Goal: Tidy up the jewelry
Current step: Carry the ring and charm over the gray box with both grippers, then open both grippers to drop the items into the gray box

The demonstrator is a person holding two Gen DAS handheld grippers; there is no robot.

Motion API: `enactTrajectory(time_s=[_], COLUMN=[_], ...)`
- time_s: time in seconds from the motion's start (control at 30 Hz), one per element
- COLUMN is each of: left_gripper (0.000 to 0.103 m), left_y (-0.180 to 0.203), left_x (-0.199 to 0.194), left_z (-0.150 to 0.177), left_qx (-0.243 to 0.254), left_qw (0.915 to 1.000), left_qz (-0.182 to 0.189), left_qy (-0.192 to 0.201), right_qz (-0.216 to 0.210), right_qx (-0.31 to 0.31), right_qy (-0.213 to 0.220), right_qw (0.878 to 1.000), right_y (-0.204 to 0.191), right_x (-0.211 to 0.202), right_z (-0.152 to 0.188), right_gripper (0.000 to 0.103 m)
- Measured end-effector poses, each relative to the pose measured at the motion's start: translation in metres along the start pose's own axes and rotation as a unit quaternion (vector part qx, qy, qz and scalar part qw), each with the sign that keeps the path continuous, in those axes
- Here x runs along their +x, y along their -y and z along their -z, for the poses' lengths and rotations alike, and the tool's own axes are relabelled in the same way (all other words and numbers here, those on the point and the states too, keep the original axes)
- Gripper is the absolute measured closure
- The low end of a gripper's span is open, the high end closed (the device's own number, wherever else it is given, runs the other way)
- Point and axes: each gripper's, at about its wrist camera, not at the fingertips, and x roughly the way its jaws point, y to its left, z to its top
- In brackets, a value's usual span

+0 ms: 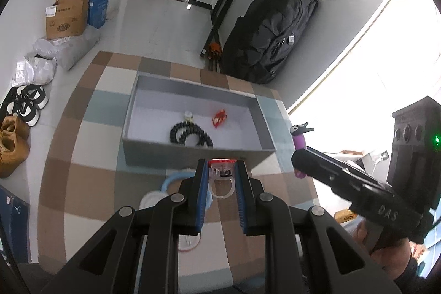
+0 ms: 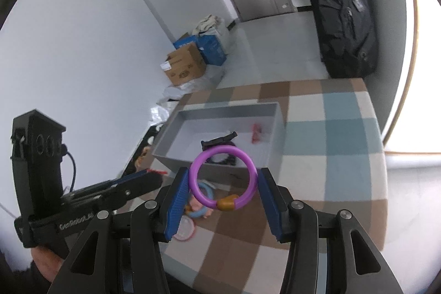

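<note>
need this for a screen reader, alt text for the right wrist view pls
The right gripper holds a purple bracelet above a checked tablecloth, just short of an open grey box. The left gripper reaches in from the left.

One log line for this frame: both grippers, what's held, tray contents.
left gripper: shut on clear ring | right gripper: shut on purple bangle | grey tray: black bead bracelet, red item

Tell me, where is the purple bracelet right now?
In the right wrist view, the purple bracelet is gripped by the right tool, just in front of the grey box.
</note>
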Motion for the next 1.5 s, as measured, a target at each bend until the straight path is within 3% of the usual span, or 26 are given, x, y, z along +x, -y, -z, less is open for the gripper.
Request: enactTrajectory(time_s=[0.77,1.07,1.5], left_gripper=[0.089,0.089,0.086], left_y=[-0.014,-0.024,-0.028], left_x=[0.037,0.054,0.066], left_z=[-0.046,-0.053,-0.058], left_qx=[-0.015,-0.05,-0.082], left_qw=[0.9996,0.9981,0.9955], left_qz=[-0.02,-0.024,0.007], left_qy=[-0.011,-0.027,-0.048], right_qz=[-0.023,-0.035,-0.026], right_qx=[0.022,0.069,0.078], right_qy=[-0.016,-0.039,-0.034], right_qw=[0.999,0.996,0.996], right_y=[0.013,0.033,0.037], right_x=[0.052,0.068,0.07], right_z=[-0.043,-0.048,-0.047], right_gripper=[0.054,0.054,0.051])
